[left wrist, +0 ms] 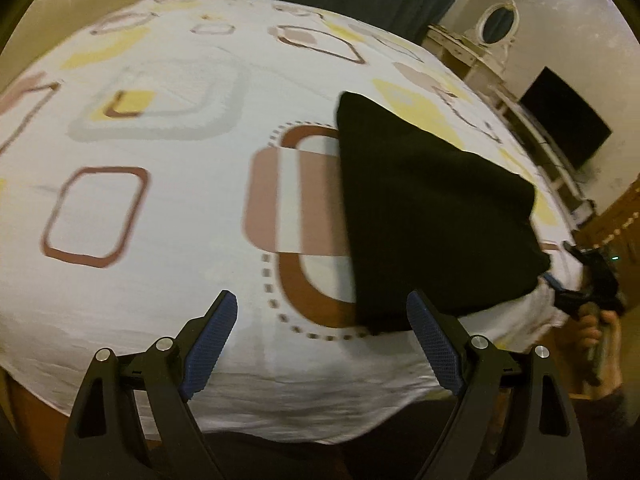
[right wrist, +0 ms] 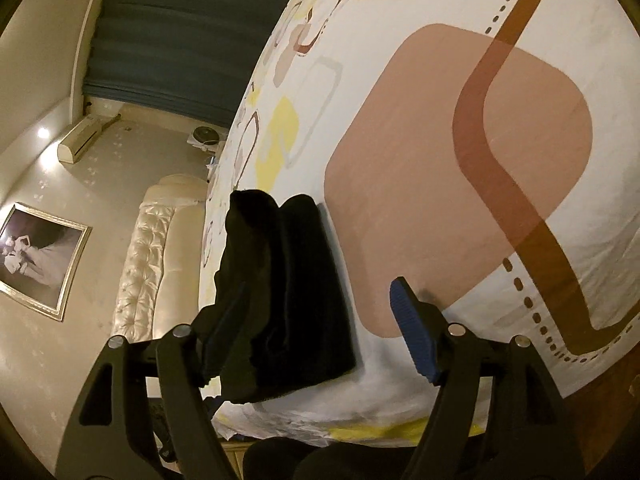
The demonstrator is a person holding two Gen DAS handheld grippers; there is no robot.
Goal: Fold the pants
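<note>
Left wrist view showed a big bed with a white bedsheet printed with brown, pink and yellow rounded squares (left wrist: 180,216). It filled most of the picture. On the right half of the sheet lay the folded black cloth pants (left wrist: 432,216), in a thick flat pile, close to the near edge of the sheet. One corner of the pile lay just past the right finger of the left gripper (left wrist: 322,346).

That left gripper hung over the near edge of the sheet. Its jaws were spread wide apart, and nothing was between its blue pads (left wrist: 208,350).

Far off at the right edge of the sheet, right at the corner of the pants, was the right gripper (left wrist: 560,290), with a hand (left wrist: 592,332) holding its handle.

Right wrist view saw the same sheet (right wrist: 460,168) tipped on its side. The black pants (right wrist: 280,280) lay near the sheet's edge. The right gripper (right wrist: 316,312) had its jaws wide open too. The pants sat between its fingers and leaned on the left one, but the jaws did not squeeze them. The right blue pad (right wrist: 412,336) was bare, over the sheet.
</note>
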